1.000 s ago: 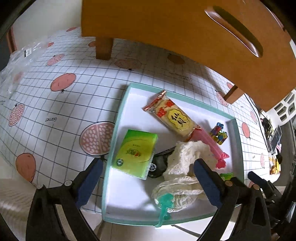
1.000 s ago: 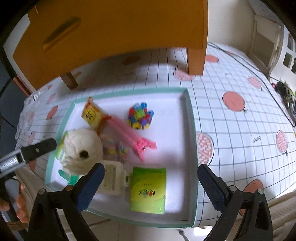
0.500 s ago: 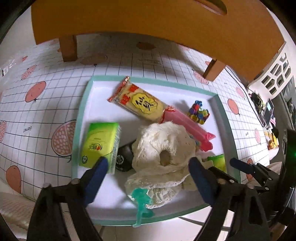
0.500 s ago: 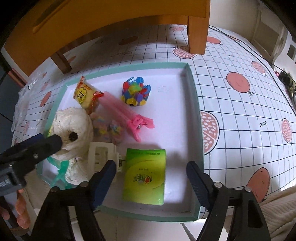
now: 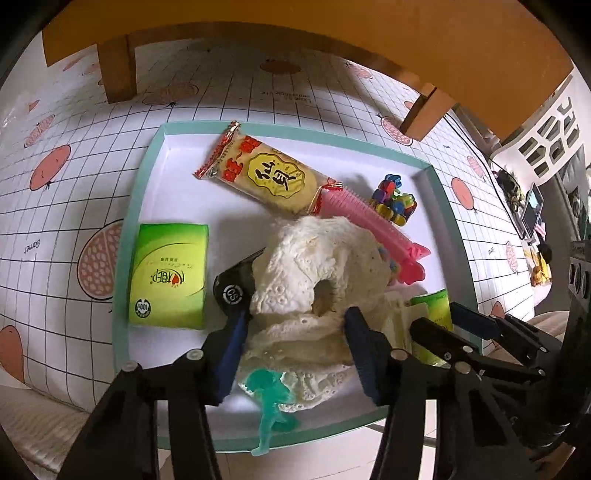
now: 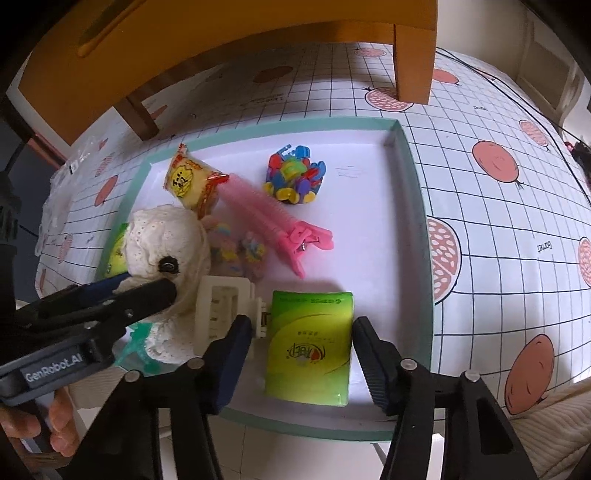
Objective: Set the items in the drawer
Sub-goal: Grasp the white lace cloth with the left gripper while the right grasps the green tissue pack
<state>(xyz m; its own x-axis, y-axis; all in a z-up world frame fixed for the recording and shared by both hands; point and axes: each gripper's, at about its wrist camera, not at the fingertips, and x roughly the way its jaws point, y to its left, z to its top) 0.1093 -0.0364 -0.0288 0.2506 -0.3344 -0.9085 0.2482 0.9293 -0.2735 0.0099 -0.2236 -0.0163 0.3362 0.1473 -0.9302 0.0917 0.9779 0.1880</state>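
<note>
Both claws work over the teal-rimmed tray (image 6: 413, 177) on the pomegranate-print tablecloth (image 6: 498, 206). We see the left gripper (image 5: 295, 325) with its blue-padded fingers (image 5: 231, 343) set either side of the cream lace bundle (image 5: 317, 258), the pads touching or nearly touching the cloth; whether they grip it we cannot tell. Our right gripper (image 6: 301, 339) straddles the green tissue pack (image 6: 310, 343) at a narrow spread, one pad close to each long edge, contact unclear. A second green tissue pack (image 5: 168, 275) lies at the tray's left side. Toward the far rim lie a yellow rice-cracker packet (image 5: 266, 170), a pink comb-toothed hair clip (image 6: 273, 218) and a heap of coloured plastic pieces (image 6: 295, 179). A white claw clip (image 6: 225, 306) sits between lace bundle and tissue pack. A teal plastic piece (image 5: 269, 402) pokes out beneath the lace. Beyond the tray stands the orange wooden drawer unit (image 6: 221, 40) on short legs, its drawer front with handle slot (image 6: 101, 35) flush.
</note>
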